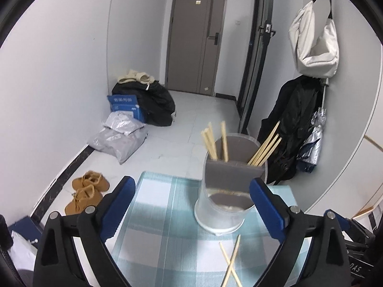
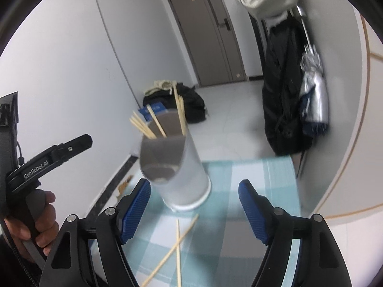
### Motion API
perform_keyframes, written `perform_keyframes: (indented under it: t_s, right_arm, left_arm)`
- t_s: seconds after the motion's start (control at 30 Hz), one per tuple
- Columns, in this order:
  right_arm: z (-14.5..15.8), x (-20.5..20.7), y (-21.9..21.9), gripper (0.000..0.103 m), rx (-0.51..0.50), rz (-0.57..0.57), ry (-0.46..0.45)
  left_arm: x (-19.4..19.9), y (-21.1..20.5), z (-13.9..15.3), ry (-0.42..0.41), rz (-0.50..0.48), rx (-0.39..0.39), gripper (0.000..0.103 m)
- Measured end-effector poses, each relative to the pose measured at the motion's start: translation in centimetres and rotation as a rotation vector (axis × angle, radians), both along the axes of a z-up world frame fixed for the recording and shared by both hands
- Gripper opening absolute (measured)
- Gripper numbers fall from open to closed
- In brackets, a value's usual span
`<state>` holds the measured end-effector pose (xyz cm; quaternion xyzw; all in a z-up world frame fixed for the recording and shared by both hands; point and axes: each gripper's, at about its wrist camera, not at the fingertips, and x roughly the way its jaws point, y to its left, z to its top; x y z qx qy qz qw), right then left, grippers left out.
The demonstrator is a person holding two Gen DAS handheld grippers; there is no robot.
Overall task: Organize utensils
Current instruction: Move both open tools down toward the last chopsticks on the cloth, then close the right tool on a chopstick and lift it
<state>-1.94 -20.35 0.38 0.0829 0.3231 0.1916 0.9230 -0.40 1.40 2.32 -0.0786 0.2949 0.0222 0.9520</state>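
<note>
A clear round holder (image 1: 227,186) with a grey divider stands on the checked blue tablecloth (image 1: 162,215). Several wooden chopsticks (image 1: 215,141) lean in both of its compartments. Two loose chopsticks (image 1: 231,260) lie crossed on the cloth just in front of it. My left gripper (image 1: 191,180) is open, its blue fingers either side of the holder's base and apart from it, with nothing held. In the right wrist view the holder (image 2: 177,167) and the crossed chopsticks (image 2: 178,241) sit ahead of my right gripper (image 2: 194,183), which is open and empty. A hand (image 2: 45,224) holds the left gripper's handle.
The table's far edge runs just behind the holder. Beyond it are brown shoes (image 1: 87,191), grey parcels (image 1: 119,138), a blue box (image 1: 125,105) and a black bag (image 1: 155,100) on the floor. Dark coats (image 1: 294,124) and a white bag (image 1: 313,43) hang at the right.
</note>
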Motion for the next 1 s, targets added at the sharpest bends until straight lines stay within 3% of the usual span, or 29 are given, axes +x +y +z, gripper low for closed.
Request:
perform_keyframes:
  t_s: [0.2,0.3,0.4,0.47,0.7,0.87,1.0]
  right_arm:
    - [-3.5,-0.1,-0.6,0.076,-0.021,-0.009,0.118]
    - [-5.1,0.2,-0.6,0.076,-0.037,-0.008,0.18]
    - [-6.8,0.9,0.1,0.074,-0.056,0.011,0.259]
    - [-7.8,1.4,1.0,0.065,-0.073,0.05,0.315]
    - [-9.7,4.4,4.8,0.058,-0.127,0.1,0.411]
    - [-11.2,6.8,6.4,0.031,-0.103,0.063,0.475]
    - [-12.8,8.1,7.7,0.026,-0.149,0.033,0.513]
  left_arm:
    - [0.2,0.7,-3.9,0.081,0.025,-0.017,0.095]
    - [0.3,1.2,-4.7,0.1,0.043,-0.009,0.095]
    - [1.0,2.0,-4.8,0.129,0.047,-0.05,0.095]
    - [1.1,2.6,-4.5,0.13,0.064,-0.062,0.095]
    - [2.0,4.5,-4.8,0.19,0.078,-0.153,0.095]
    - [2.2,5.4,-5.0,0.218,0.108,-0.15,0.095]
    - [2.6,6.8,-5.8,0.263,0.113,-0.216,0.095]
